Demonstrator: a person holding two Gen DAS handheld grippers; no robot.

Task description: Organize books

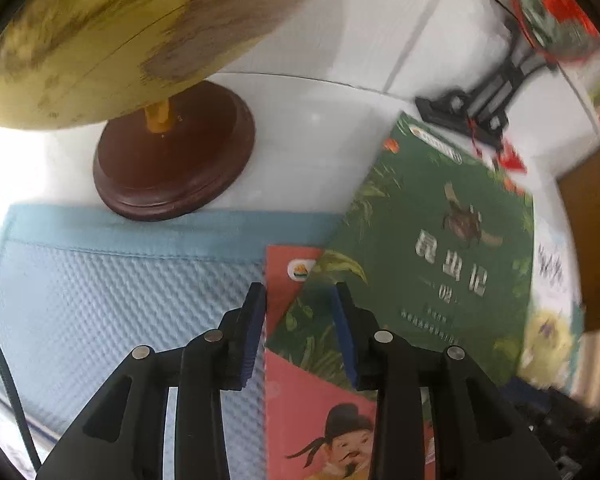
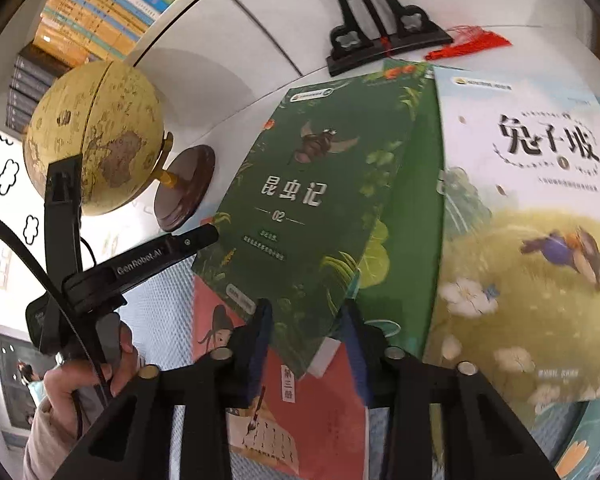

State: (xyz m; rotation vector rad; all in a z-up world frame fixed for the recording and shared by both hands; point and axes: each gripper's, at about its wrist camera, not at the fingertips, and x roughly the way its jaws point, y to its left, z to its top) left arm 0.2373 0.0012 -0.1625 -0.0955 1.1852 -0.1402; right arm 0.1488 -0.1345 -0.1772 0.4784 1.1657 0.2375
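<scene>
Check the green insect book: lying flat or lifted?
Lifted: the green insect book tilts above the red book, its lower corner between the right gripper fingers.

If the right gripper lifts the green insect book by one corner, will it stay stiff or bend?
The thin green insect book with a beetle on its cover will probably sag: it looks like a slim softcover. Its glossy cover may slip between the pads of the right gripper. It lies tilted across the red book with a cartoon scholar, so lifting it might drag that one.

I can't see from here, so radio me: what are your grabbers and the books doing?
Left gripper open over red book. Right gripper open around green book's near corner. White rabbit book beside it. Globe behind left.
</scene>
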